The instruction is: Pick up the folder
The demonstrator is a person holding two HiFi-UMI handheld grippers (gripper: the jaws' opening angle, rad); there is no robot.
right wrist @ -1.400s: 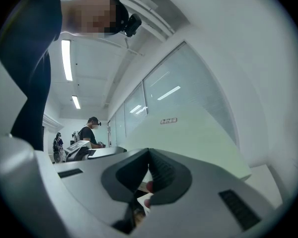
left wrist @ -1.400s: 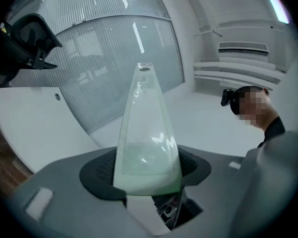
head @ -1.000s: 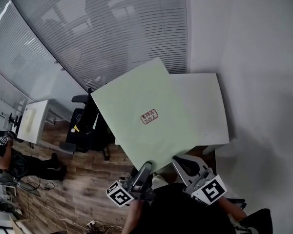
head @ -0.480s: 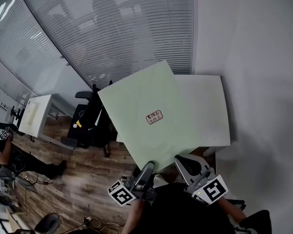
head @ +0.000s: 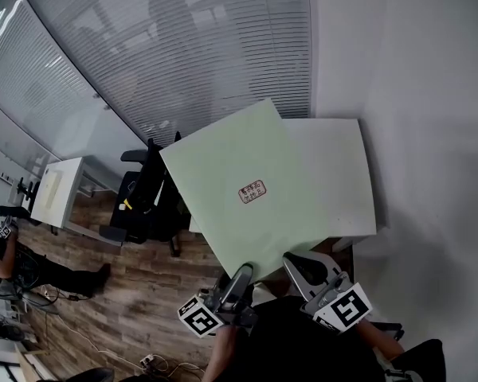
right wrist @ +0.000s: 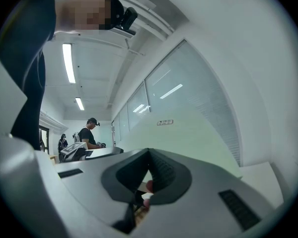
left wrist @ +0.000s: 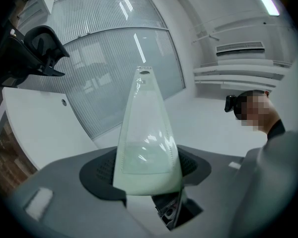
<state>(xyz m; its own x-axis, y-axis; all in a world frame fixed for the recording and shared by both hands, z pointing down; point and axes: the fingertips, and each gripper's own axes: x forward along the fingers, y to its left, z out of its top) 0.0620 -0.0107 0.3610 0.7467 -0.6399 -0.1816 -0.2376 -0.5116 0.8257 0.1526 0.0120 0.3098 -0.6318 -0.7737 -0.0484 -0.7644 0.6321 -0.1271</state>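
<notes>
A large pale green folder [head: 239, 189] with a small red-printed label [head: 252, 191] is held up off the white table [head: 342, 181], reaching out past the table's left edge. My left gripper [head: 240, 275] is shut on its near corner. In the left gripper view the folder [left wrist: 146, 148] runs edge-on between the dark pads of that gripper [left wrist: 146, 175]. My right gripper [head: 299, 267] is just to the right of it, below the folder's near edge. It is shut with nothing in it [right wrist: 148, 182]. The green sheet [right wrist: 188, 138] rises beyond it.
A black office chair [head: 143, 201] stands on the wooden floor left of the table, under the folder's overhang. Farther left is a white desk [head: 52, 193] and a person [head: 0, 253]. A glass wall with blinds runs behind; a plain wall bounds the right.
</notes>
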